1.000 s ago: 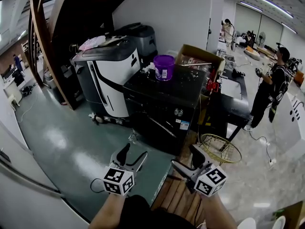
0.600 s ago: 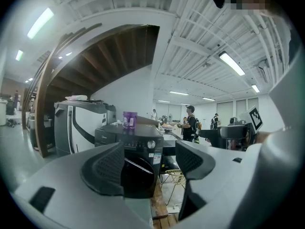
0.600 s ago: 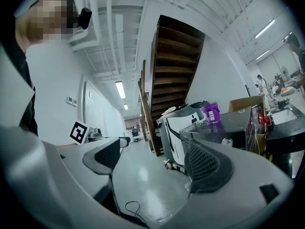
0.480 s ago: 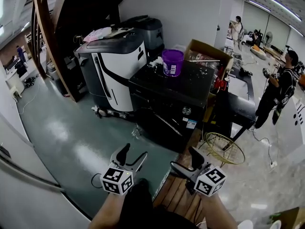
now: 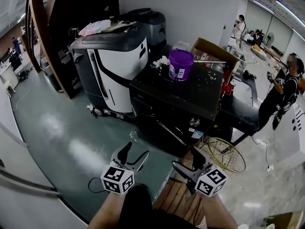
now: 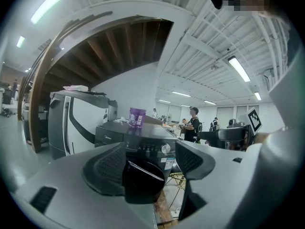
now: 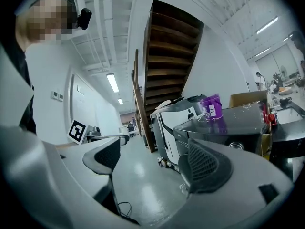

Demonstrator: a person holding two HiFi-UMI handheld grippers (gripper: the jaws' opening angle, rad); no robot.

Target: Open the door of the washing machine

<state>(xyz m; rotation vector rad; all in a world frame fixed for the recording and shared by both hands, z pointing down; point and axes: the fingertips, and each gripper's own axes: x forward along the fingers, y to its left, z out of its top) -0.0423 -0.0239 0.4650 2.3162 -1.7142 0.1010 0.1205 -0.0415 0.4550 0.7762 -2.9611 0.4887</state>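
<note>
A black front-loading washing machine (image 5: 177, 95) stands ahead of me, its round dark door (image 5: 159, 128) facing my grippers. My left gripper (image 5: 132, 155) hangs open low in the head view, a short way in front of the door and apart from it. In the left gripper view the door (image 6: 143, 175) shows between the spread jaws of the left gripper (image 6: 147, 168). My right gripper (image 5: 188, 162) is also open with nothing in it, and it is near the machine's right front corner. The right gripper view has the right gripper (image 7: 152, 163) over bare floor, with the machine (image 7: 228, 128) to the right.
A purple bucket (image 5: 180, 65) sits on the machine's top. A white and black appliance (image 5: 112, 61) stands to its left, and a cardboard box (image 5: 215, 55) lies behind. A gold wire basket (image 5: 225, 154) lies on the floor at the right, by a wooden platform (image 5: 174, 197). A person (image 5: 286, 87) stands far right.
The washing machine has grown larger and nearer in the head view. Both grippers have moved forward toward it together, with their jaws still spread.
</note>
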